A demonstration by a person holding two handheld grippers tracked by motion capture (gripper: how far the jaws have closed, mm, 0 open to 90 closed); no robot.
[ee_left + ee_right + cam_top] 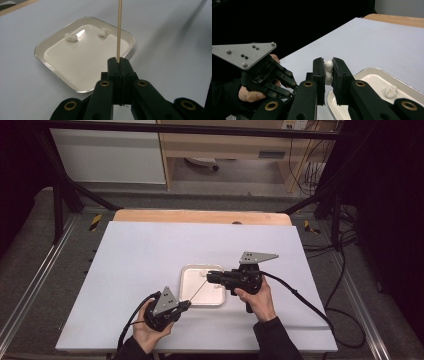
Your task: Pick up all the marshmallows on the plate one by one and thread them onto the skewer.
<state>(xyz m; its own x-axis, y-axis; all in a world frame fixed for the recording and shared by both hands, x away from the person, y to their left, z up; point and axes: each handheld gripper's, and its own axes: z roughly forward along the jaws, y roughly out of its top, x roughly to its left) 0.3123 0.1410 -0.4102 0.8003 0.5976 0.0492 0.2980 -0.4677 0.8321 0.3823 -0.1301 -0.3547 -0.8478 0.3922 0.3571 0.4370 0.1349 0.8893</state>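
A white lump (328,72) is pinched between the right gripper's (328,75) jaws at frame centre, above the tray's (362,72) near-left rim. A wooden skewer (119,30) is clamped upright by the left gripper (119,66), jaws fully closed, at lower centre. Two more lumps (70,37) are seen along the tray's far edge, upper left.

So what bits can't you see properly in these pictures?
- Skewer tip: cut off by the top edge in the left gripper view; in the high view it is too thin to tell whether it touches the white lump.
- White lump: in the right gripper view, the right hand-held gripper covers its sides, so its shape is unclear.
- Pieces in the tray: too small and pale in the high view.
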